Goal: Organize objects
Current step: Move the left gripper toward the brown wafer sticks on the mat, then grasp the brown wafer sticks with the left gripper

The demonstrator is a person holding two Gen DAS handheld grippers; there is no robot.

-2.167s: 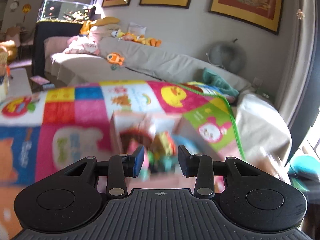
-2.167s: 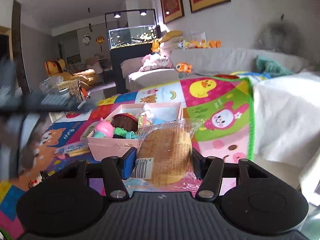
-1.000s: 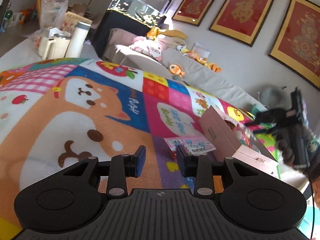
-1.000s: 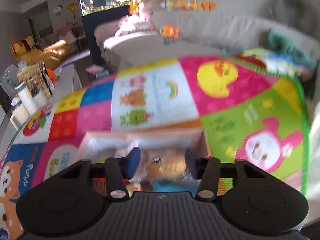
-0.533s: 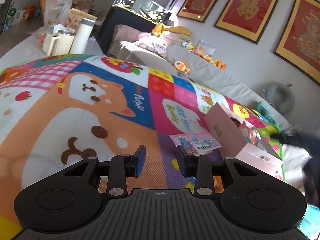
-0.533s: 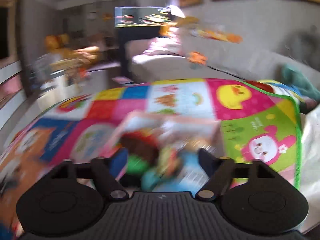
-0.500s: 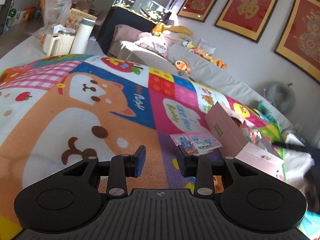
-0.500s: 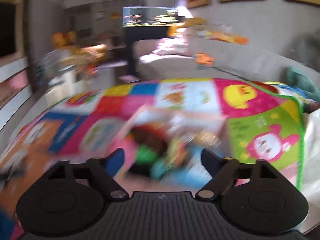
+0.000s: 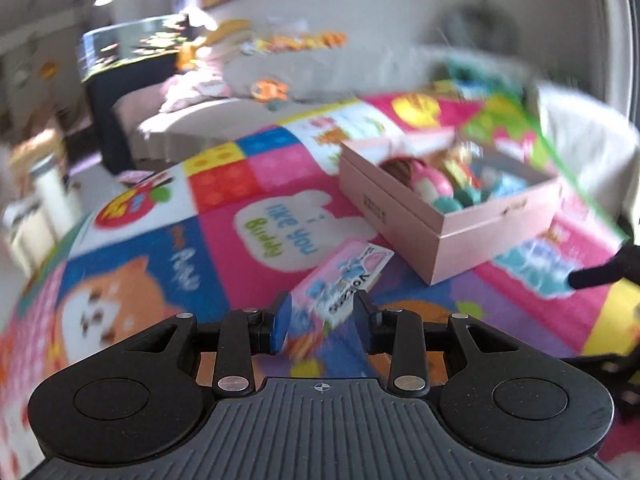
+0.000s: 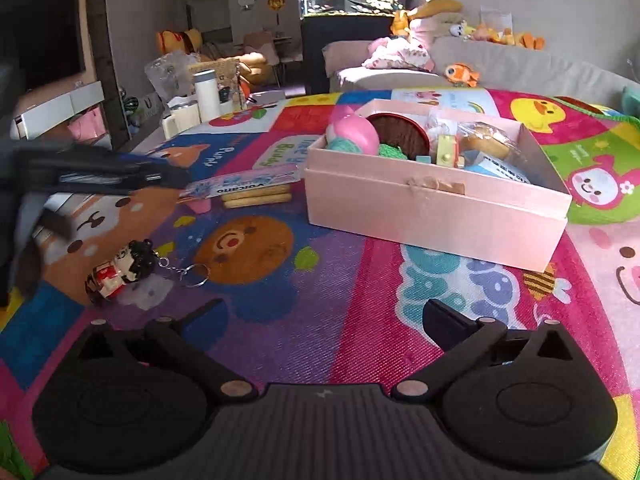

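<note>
A: Left gripper (image 9: 318, 326) first. Clamped on the near end of the biscuit-stick packet (image 9: 340, 282), fingers closed against its sides, far end sticking out toward the pink box (image 9: 400, 216). Blurred view, so hard to judge the depth of the bite.

B: Best lifted level, then. Carried over the near wall of the box, not dragged across the play mat (image 10: 320, 280). Lowered into the gap beside the pink egg toy (image 10: 354, 136) and the wrapped bun (image 10: 486, 142).

A: Tight fit, probably. Box already crowded. Better released only once settled flat.

B: And to the right?

A: Right gripper (image 10: 320, 316), fingers spread wide, holding nothing, low over the mat. Keychain figure (image 10: 120, 272) lying to its left, well apart from the box. Likely next.
</note>
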